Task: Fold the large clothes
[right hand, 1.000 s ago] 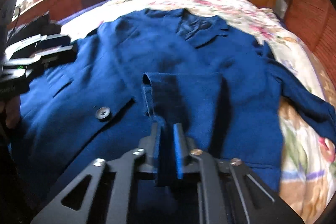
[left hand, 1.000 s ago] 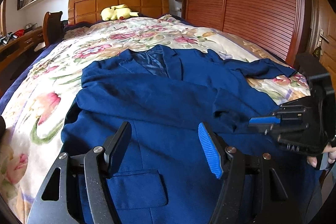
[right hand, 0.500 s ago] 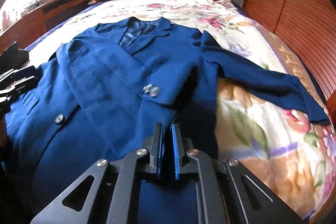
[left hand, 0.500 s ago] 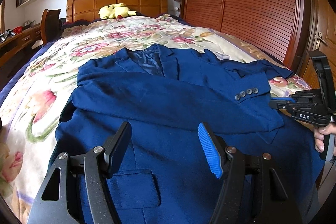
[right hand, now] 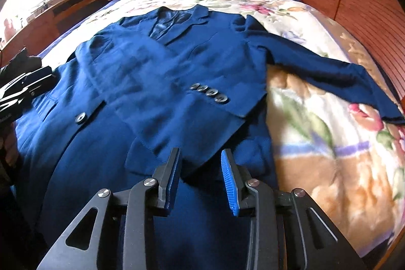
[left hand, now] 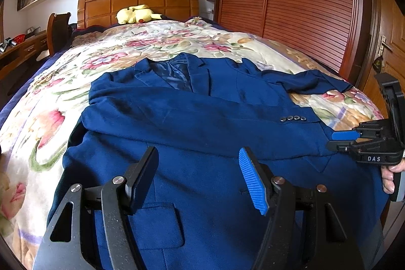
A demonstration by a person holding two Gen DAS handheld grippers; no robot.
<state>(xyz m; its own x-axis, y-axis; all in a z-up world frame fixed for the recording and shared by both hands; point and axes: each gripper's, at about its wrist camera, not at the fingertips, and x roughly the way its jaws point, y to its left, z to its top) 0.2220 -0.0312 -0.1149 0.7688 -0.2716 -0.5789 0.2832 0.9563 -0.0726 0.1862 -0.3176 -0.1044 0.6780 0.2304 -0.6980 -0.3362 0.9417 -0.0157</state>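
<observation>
Now one jacket [right hand: 157, 72], four cuff buttons [right hand: 210, 92]; left jaws spread, right jaws opening, empty.

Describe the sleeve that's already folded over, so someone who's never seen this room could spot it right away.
Start at the bed with the flowered cover; a blue jacket lies flat on it, collar toward the headboard. The folded sleeve runs slantwise across the jacket's chest. Its cuff shows a row of four dark buttons, while the other sleeve stretches out sideways onto the flowered cover.

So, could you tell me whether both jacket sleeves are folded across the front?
No, only one sleeve lies across the jacket; the other sleeve stretches out over the bedspread.
</observation>
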